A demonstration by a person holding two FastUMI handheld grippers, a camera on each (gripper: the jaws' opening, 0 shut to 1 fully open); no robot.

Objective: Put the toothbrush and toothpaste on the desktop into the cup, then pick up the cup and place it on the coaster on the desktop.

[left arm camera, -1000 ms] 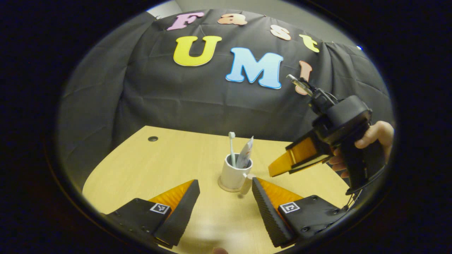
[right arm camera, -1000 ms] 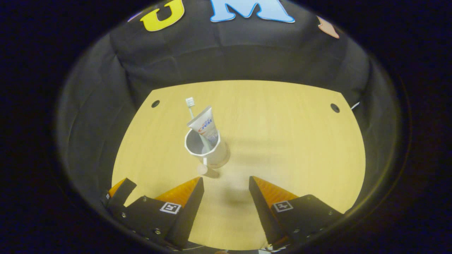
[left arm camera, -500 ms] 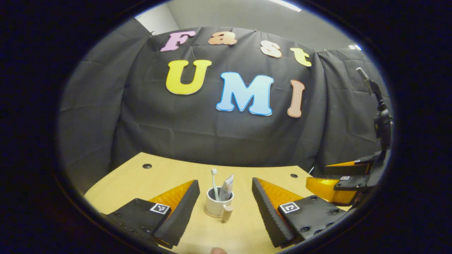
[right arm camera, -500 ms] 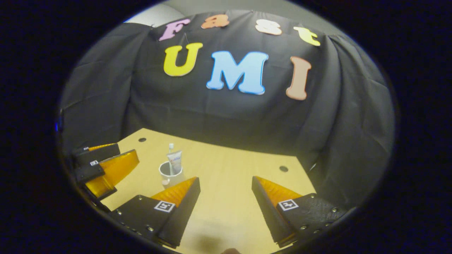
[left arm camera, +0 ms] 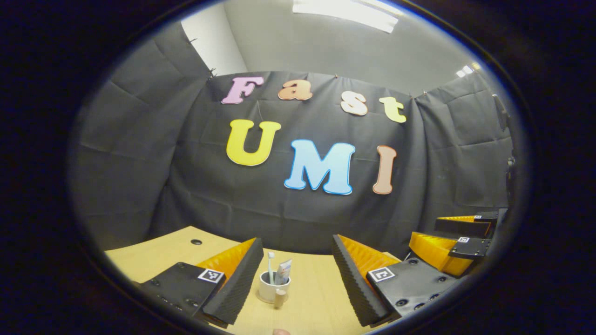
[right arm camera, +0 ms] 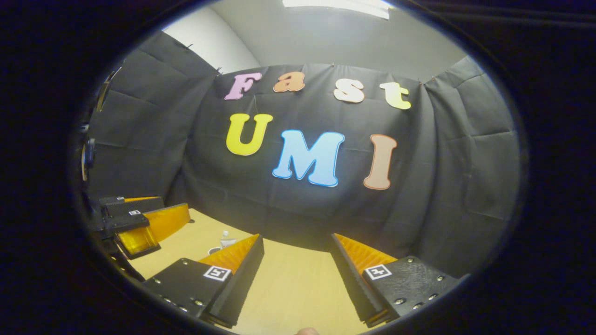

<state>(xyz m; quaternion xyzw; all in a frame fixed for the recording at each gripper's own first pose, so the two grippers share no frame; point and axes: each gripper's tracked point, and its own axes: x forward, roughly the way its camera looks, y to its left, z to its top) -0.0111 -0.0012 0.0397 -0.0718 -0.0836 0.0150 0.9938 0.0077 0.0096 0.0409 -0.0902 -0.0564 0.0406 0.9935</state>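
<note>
A white cup (left arm camera: 267,289) stands upright on the wooden table (left arm camera: 316,298), with a white toothbrush (left arm camera: 271,266) and a toothpaste tube (left arm camera: 283,271) standing in it. A thin tan coaster edge (left arm camera: 263,300) shows under the cup. My left gripper (left arm camera: 294,242) is open and empty, pulled back from the cup and above it. In the right gripper view the cup (right arm camera: 215,250) peeks out behind a finger, with the tube top (right arm camera: 227,242) above it. My right gripper (right arm camera: 296,238) is open and empty too. Each gripper appears in the other's view: the right one (left arm camera: 447,246), the left one (right arm camera: 139,223).
The black cloth wall rises behind the table's far edge. A small round hole (left arm camera: 196,242) marks the table's far left corner. Bare wooden table top (right arm camera: 288,288) lies in front of my right gripper.
Both grippers have drawn back from the cup and tilted upward, so the cup looks smaller and lower. The cup with toothbrush and tube has stayed where it was.
</note>
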